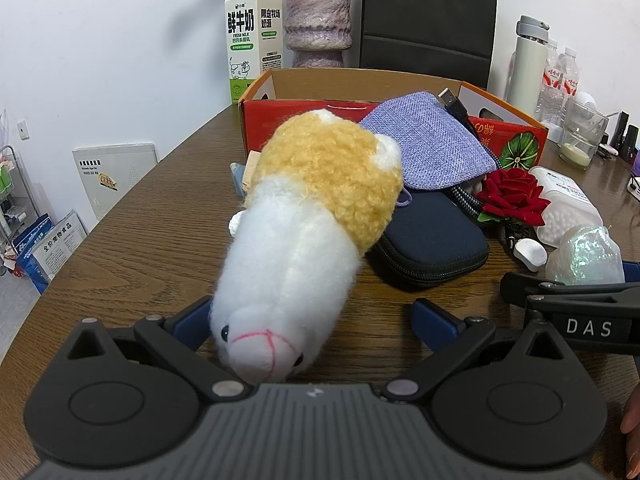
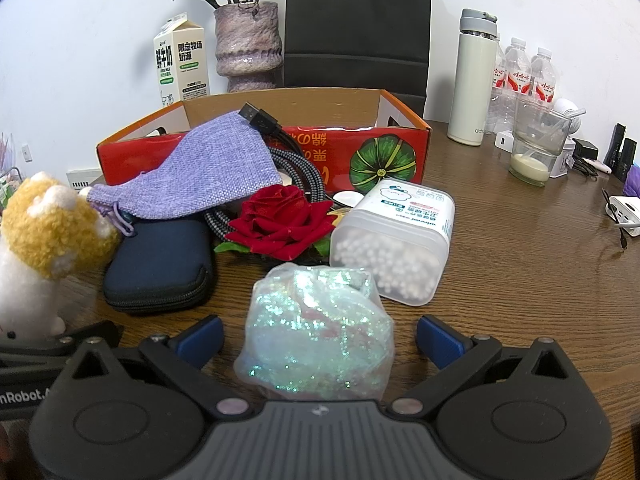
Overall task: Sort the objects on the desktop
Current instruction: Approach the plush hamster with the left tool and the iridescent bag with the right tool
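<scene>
A white and yellow plush toy (image 1: pixel 304 220) lies on the wooden table (image 1: pixel 140 232), its face toward the camera. My left gripper (image 1: pixel 316 320) stands open around its head: the left pad is close to the fur, the right pad well apart. In the right wrist view a glittery translucent bag (image 2: pixel 316 332) sits between the fingers of my open right gripper (image 2: pixel 322 338), and neither pad touches it. Behind them stands a red cardboard box (image 2: pixel 344 148), with a purple cloth pouch (image 2: pixel 216 172) and a braided USB cable (image 2: pixel 296 160) leaning on its front.
A dark blue zip case (image 2: pixel 160 268), a red fabric rose (image 2: pixel 280 216) and a clear cotton-swab box (image 2: pixel 396 240) crowd the middle. At the back stand a milk carton (image 2: pixel 180 64), a vase (image 2: pixel 248 44), a thermos (image 2: pixel 474 80), water bottles (image 2: pixel 520 72) and a glass cup (image 2: pixel 534 148).
</scene>
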### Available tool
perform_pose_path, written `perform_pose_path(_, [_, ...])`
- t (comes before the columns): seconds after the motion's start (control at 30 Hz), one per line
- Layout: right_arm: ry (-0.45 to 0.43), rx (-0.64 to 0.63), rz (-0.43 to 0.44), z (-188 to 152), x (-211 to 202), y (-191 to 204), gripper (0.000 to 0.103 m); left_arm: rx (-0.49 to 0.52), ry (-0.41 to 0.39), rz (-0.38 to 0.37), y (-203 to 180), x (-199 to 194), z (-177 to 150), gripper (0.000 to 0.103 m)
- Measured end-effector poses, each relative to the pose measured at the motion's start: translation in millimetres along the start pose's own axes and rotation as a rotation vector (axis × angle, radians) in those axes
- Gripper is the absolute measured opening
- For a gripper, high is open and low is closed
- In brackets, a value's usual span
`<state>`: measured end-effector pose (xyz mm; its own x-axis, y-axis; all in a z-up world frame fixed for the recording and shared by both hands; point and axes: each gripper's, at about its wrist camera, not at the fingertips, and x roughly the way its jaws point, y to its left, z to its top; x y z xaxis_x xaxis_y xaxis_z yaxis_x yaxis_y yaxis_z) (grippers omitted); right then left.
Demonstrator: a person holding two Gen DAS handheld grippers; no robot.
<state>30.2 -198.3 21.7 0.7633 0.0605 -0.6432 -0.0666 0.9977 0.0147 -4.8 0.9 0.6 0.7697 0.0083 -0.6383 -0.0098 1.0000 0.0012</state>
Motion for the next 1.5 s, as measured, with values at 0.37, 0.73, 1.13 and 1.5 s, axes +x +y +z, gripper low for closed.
perform_pose_path(0.37, [-0.001,0.001,0.0,-0.3,0.3,-0.2,0.103,0.0,0.0,0.0,0.1,-0.1,0.0,0.103])
perform_pose_path(0.73, [0.0,0.001,-0.001,-0.4,-0.1,-0.2,0.103,-0.001,0.0,0.0,0.2,0.2,0.1,0.103])
perform_pose_path(1.13, [0.0,0.002,-0.001,-0.3,0.4,-0.7,0.103,0.003,0.0,-0.005,-1.8,3.2,2.9,0.103])
perform_pose_path(1.5, [0.0,-0.014,0.014,-7.4,-8.0,-6.0,0.103,0.006,0.001,-0.004,-1.9,3.8,2.9,0.103])
